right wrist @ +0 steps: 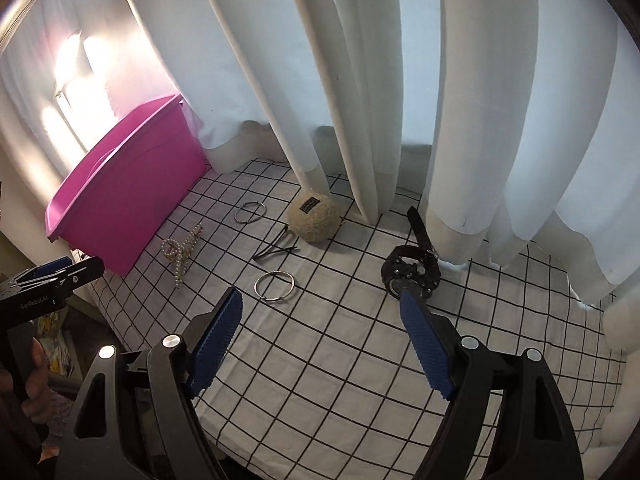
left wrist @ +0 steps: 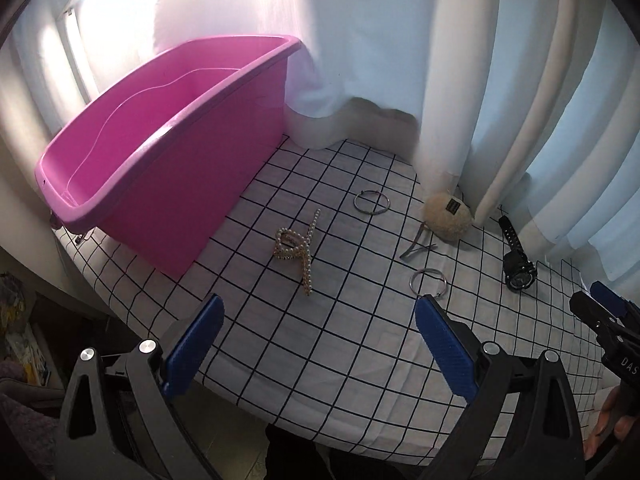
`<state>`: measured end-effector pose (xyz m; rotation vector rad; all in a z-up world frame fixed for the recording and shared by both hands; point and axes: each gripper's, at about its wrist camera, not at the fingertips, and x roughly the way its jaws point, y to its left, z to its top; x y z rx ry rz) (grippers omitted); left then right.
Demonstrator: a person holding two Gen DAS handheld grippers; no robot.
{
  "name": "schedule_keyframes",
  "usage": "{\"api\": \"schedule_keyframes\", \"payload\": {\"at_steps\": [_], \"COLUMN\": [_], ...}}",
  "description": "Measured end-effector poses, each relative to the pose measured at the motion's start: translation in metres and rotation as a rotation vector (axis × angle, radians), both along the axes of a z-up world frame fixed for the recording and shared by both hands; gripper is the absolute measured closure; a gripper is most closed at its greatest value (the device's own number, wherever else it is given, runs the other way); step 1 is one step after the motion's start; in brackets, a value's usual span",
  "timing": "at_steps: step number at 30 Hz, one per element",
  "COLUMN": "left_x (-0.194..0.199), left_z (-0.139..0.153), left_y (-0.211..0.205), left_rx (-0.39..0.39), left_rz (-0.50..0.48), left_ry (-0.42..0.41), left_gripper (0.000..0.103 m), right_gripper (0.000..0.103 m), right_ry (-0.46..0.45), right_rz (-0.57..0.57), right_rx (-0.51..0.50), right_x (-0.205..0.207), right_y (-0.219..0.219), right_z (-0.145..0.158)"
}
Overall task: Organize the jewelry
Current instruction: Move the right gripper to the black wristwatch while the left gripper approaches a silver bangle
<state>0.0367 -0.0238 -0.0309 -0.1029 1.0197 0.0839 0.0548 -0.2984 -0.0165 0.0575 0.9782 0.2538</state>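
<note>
A pink plastic bin (left wrist: 168,168) (right wrist: 120,204) stands at the left of a checked tablecloth (left wrist: 340,340) (right wrist: 328,344). Spread across the cloth are a pearl hair claw (left wrist: 298,250) (right wrist: 183,251), two metal rings (left wrist: 371,202) (left wrist: 428,281) (right wrist: 250,212) (right wrist: 274,286), a dark hair clip (left wrist: 416,246) (right wrist: 276,250), a fluffy cream scrunchie (left wrist: 448,216) (right wrist: 316,216) and a black watch (left wrist: 518,262) (right wrist: 412,270). My left gripper (left wrist: 318,320) hangs open above the cloth in front of the hair claw and nearer ring. My right gripper (right wrist: 320,312) is open and empty, its right fingertip overlapping the watch in the view.
White curtains (left wrist: 460,80) (right wrist: 400,100) hang down to the cloth at the back and right. The table's front edge (left wrist: 280,416) curves just below the grippers, with clutter on the floor at the left. Each gripper shows at the edge of the other's view.
</note>
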Motion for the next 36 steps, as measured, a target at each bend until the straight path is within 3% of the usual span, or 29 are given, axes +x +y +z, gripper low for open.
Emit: {"api": "schedule_keyframes", "payload": {"at_steps": [15, 24, 36], "left_x": [-0.004, 0.026, 0.053], "left_z": [-0.064, -0.098, -0.146], "left_y": [-0.073, -0.100, -0.104], "left_rx": [0.029, 0.012, -0.004], "left_rz": [0.008, -0.016, 0.008], "left_ry": [0.022, 0.013, 0.011], "left_gripper": [0.008, 0.008, 0.008], "right_gripper": [0.026, 0.026, 0.026], "right_ry": [0.020, 0.011, -0.038], "right_rz": [-0.022, -0.038, -0.046], "right_rx": [-0.006, -0.005, -0.002], "right_x": [0.015, 0.042, 0.069], "right_y": [-0.056, -0.054, -0.041], "right_z": [-0.053, -0.085, -0.115]}}
